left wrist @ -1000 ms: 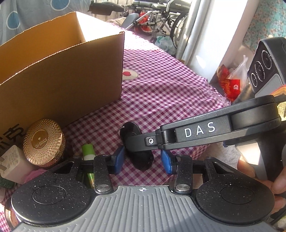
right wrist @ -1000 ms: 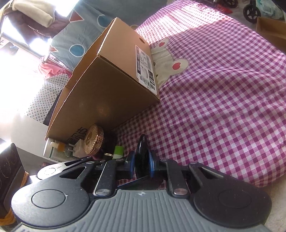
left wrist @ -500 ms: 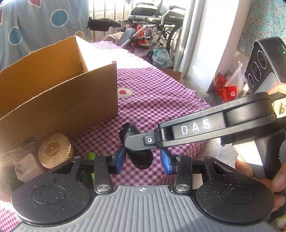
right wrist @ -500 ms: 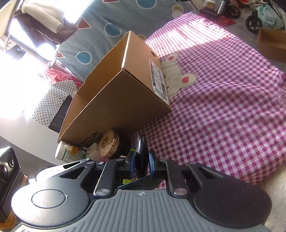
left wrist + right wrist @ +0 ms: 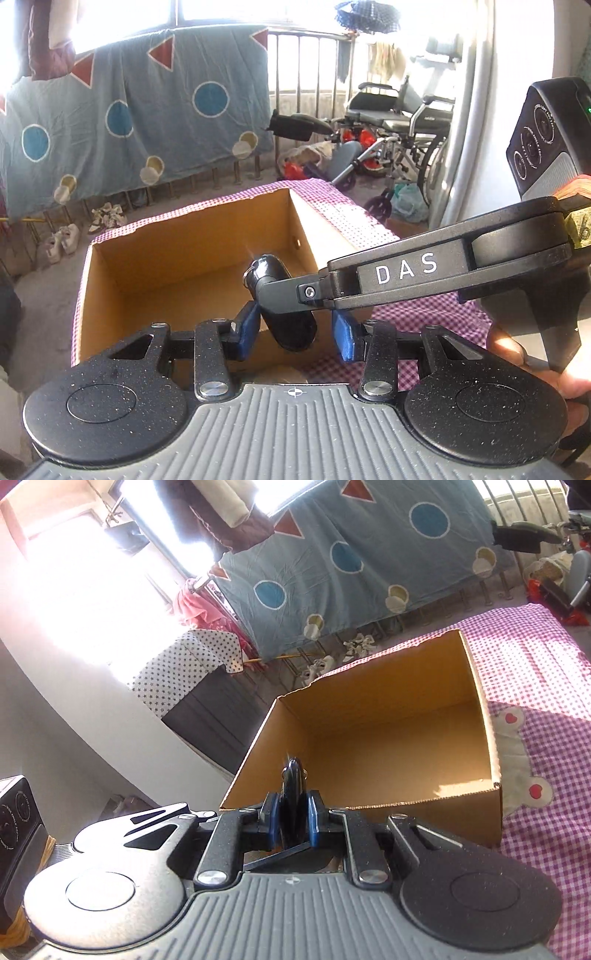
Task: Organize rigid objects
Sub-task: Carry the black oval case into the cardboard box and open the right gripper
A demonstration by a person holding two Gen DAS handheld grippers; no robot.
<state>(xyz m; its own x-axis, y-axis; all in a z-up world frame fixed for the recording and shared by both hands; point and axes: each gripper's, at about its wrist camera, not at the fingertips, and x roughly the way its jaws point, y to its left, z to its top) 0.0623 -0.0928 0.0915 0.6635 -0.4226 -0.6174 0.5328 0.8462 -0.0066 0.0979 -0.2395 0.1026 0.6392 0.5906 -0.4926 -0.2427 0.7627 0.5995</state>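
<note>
My right gripper (image 5: 292,821) is shut on a flat black oval object with a small metal ring (image 5: 292,786). It holds it edge-up above the near rim of an open cardboard box (image 5: 369,672). In the left wrist view the same black object (image 5: 284,306) hangs over the box (image 5: 192,236), held by the right gripper's finger marked DAS (image 5: 406,269). My left gripper (image 5: 295,332) is open; its blue pads stand either side of the object without touching it. The box interior looks bare.
The box sits on a purple checked cloth (image 5: 535,686) over a table. A blue sheet with circles (image 5: 129,110) hangs on a railing behind. A wheelchair (image 5: 399,122) stands at the back right. A dotted cloth covers a cabinet (image 5: 184,672) at left.
Both grippers have risen from the cloth to above the box opening, the right one carrying the black object. The gold jar, green tube and charger have dropped out of view.
</note>
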